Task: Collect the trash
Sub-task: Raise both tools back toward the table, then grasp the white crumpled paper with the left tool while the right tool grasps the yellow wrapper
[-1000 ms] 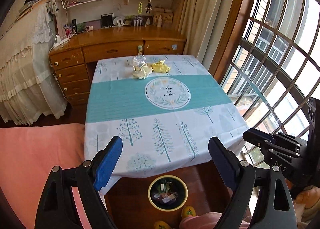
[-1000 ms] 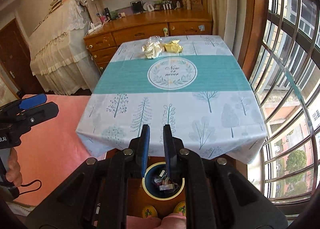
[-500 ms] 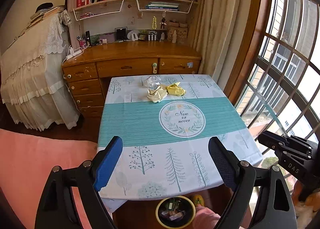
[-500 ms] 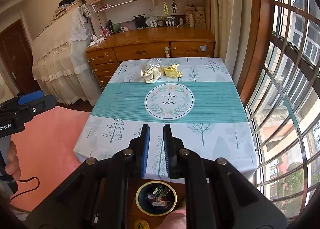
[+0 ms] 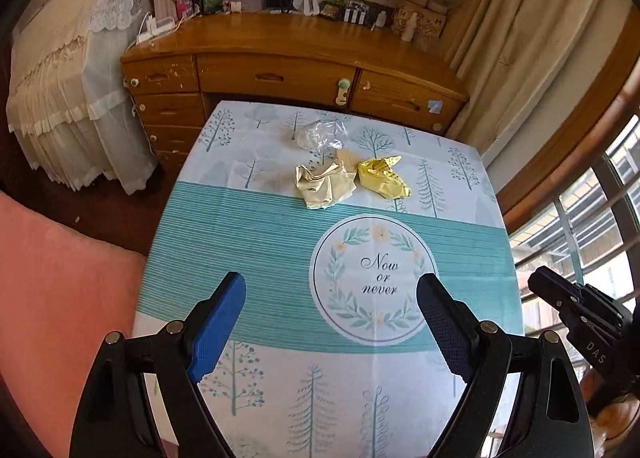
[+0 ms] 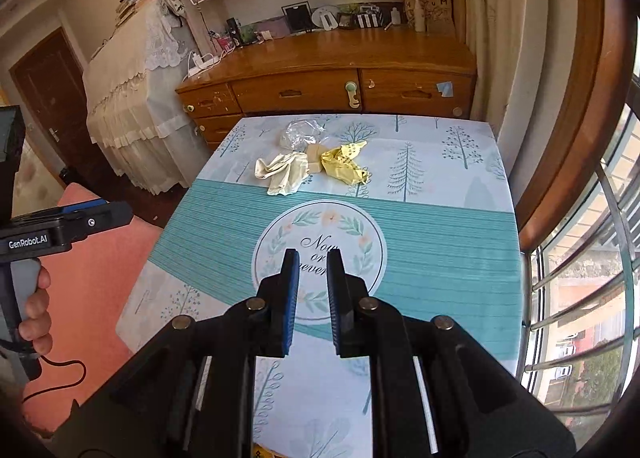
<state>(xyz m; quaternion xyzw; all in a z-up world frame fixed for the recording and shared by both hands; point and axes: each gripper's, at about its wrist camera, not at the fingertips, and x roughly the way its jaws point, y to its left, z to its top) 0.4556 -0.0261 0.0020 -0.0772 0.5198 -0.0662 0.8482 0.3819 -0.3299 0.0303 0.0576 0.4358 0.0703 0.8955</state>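
I am holding my left gripper (image 5: 331,318) spread wide and empty and my right gripper (image 6: 313,286) nearly closed on nothing above the table (image 6: 448,226), where the crumpled trash (image 5: 326,186) is lying at the far end, while only the right view is showing my hand (image 6: 36,310).

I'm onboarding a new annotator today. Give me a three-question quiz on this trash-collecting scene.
1. True or false: the left tongs hold a wrapper.
2. Which piece lies nearest the wooden desk? A) clear plastic wrapper B) bright yellow wrapper C) pale crumpled paper
3. Fill in: the right tongs hover over the printed words "Now or ____" on the tablecloth.

Key: 1 false, open and empty; 2 A; 3 never.
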